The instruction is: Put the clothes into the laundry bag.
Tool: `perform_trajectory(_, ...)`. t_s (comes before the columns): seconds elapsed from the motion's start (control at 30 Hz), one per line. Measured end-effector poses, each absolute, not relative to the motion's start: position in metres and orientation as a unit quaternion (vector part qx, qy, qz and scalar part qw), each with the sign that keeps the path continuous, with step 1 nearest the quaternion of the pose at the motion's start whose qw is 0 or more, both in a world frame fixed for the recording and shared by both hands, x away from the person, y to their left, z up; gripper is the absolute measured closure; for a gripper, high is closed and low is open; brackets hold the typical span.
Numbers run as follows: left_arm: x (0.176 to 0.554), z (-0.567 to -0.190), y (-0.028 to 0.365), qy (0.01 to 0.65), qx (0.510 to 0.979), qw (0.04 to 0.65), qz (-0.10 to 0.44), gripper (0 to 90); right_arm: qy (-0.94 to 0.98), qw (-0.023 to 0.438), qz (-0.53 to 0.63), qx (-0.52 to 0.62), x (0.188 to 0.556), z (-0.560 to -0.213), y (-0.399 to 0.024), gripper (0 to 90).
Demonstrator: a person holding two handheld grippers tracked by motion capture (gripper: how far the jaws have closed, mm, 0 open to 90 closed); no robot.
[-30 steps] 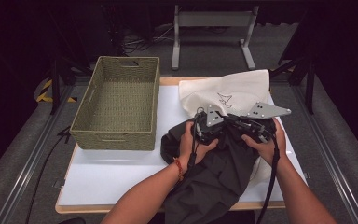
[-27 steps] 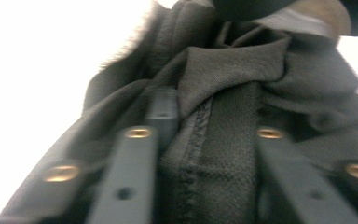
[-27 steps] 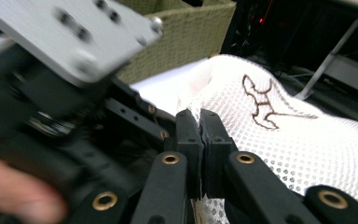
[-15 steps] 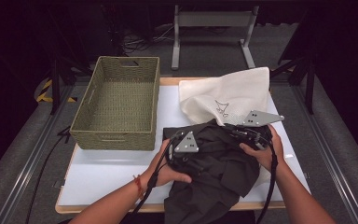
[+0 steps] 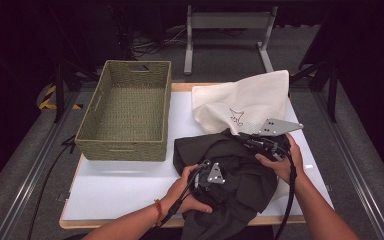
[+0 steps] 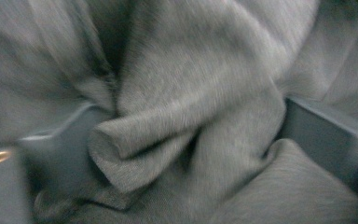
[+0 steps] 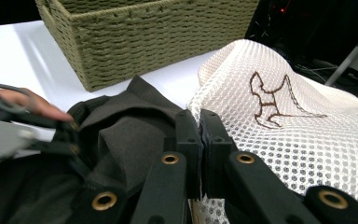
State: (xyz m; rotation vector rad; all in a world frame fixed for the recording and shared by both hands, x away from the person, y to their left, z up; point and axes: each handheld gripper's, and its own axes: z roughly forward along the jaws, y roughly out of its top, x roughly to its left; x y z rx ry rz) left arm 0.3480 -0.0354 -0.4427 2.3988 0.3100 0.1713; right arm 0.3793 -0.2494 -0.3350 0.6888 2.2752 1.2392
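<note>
While the left gripper (image 5: 206,176), jaws just opening, noses into the dark garment (image 5: 230,170), the right gripper (image 7: 200,135) pinches the mesh bag (image 5: 245,102) beside the basket (image 5: 125,145).

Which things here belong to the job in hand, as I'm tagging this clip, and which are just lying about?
In the job:
dark garment
white mesh bag, beside the garment

Lying about:
woven basket, empty
white table under it all
</note>
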Motion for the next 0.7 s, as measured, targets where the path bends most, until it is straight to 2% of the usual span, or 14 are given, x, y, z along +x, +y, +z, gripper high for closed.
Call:
perform_trajectory(0.1,0.353,-0.438,-0.039,0.117,0.926,0.348,0.084,50.8,0.827,0.229,0.450,0.247,0.379,-0.334,-0.246,88.4)
perform_trajectory(0.17,0.353,-0.434,-0.044,0.113,0.924,0.349,0.105,68.9,0.827,0.231,0.450,0.247,0.379,-0.333,-0.245,88.4)
perform_trajectory(0.2,0.354,-0.434,-0.046,0.119,0.921,0.356,0.104,73.4,0.826,0.230,0.452,0.248,0.379,-0.333,-0.245,88.4)
perform_trajectory(0.33,0.361,-0.431,-0.045,0.150,0.888,0.426,0.088,77.0,0.826,0.231,0.450,0.249,0.379,-0.334,-0.245,88.4)
perform_trajectory(0.5,0.367,-0.409,-0.045,0.172,0.854,0.482,0.095,77.5,0.824,0.234,0.451,0.251,0.379,-0.332,-0.246,88.4)
perform_trajectory(0.7,0.378,-0.397,-0.056,0.180,0.847,0.489,0.108,77.2,0.822,0.247,0.447,0.252,0.377,-0.328,-0.245,88.5)
